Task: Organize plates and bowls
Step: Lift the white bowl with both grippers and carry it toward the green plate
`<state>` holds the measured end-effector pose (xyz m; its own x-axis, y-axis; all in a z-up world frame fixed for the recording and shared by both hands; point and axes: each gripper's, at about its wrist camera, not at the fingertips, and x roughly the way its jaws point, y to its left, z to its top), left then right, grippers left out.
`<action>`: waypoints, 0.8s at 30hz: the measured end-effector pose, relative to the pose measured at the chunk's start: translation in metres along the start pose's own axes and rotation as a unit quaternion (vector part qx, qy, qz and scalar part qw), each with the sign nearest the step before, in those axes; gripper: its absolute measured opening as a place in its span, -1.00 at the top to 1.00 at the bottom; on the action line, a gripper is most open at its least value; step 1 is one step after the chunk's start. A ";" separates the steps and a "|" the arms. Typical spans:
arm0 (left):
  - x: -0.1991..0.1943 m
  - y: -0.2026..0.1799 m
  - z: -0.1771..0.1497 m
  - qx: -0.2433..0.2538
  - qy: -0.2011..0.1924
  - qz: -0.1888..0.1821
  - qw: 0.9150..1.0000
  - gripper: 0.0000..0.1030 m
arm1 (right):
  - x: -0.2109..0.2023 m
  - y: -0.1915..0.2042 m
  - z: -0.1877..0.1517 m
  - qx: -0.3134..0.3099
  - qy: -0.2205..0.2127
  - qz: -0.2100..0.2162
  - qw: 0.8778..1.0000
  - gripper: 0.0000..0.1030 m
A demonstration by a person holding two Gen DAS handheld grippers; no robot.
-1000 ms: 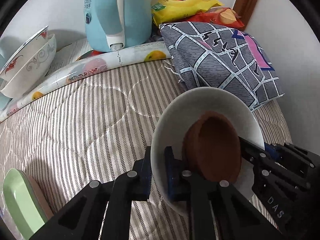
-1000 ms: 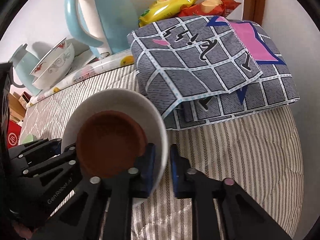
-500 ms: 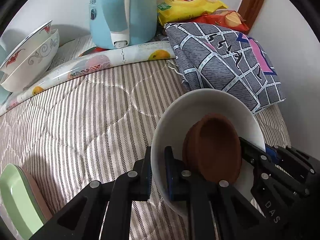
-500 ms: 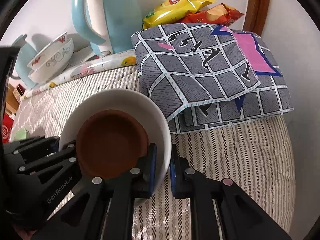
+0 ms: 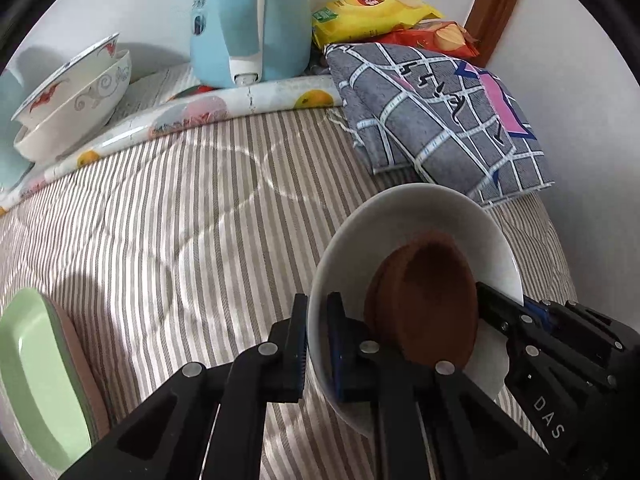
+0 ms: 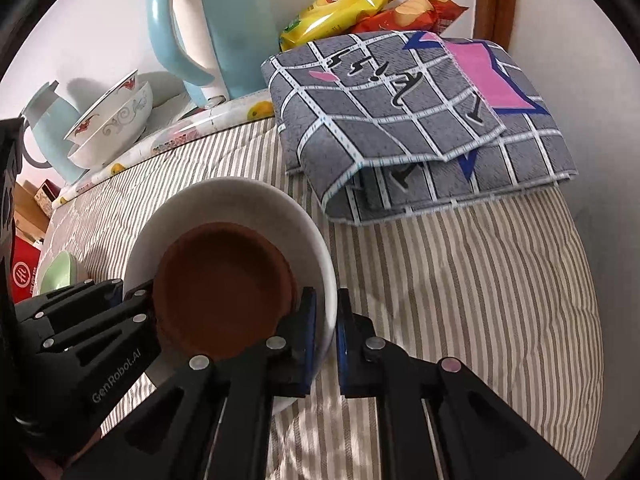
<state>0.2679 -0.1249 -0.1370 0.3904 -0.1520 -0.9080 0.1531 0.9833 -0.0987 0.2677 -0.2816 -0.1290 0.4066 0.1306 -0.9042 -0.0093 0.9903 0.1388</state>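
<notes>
A white bowl [image 5: 416, 224] with a brown dish [image 5: 428, 300] inside it is held just above the striped quilt. My left gripper [image 5: 318, 340] is shut on the bowl's left rim. My right gripper [image 6: 326, 328] is shut on the white bowl's [image 6: 240, 204] right rim, beside the brown dish [image 6: 224, 288]. Each gripper shows in the other's view. Two stacked patterned bowls [image 5: 76, 100] stand at the back left. A green plate on a pink one [image 5: 36, 372] lies at the near left.
A light blue kettle [image 5: 248, 20] stands at the back on a fruit-print mat [image 5: 200, 110]. A folded grey grid cloth [image 6: 420, 120] lies at the right, snack bags [image 6: 372, 4] behind it. A wall bounds the right side.
Both grippers and the bowl have shifted slightly right and forward over the quilt. The grip on the rim is unchanged.
</notes>
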 end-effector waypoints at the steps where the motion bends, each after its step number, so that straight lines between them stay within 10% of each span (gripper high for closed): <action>1: -0.004 0.001 -0.004 -0.002 0.001 -0.003 1.000 0.81 | -0.003 0.000 -0.002 0.002 0.000 0.000 1.000 0.84; 24: -0.098 0.025 -0.034 -0.006 -0.072 0.000 0.997 0.81 | -0.091 0.056 -0.027 -0.015 -0.059 -0.009 0.998 0.85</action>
<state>0.2026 -0.0819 -0.0639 0.5176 -0.1644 -0.8397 0.1425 0.9842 -0.1048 0.2054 -0.2366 -0.0493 0.5110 0.1083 -0.8527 -0.0277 0.9936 0.1095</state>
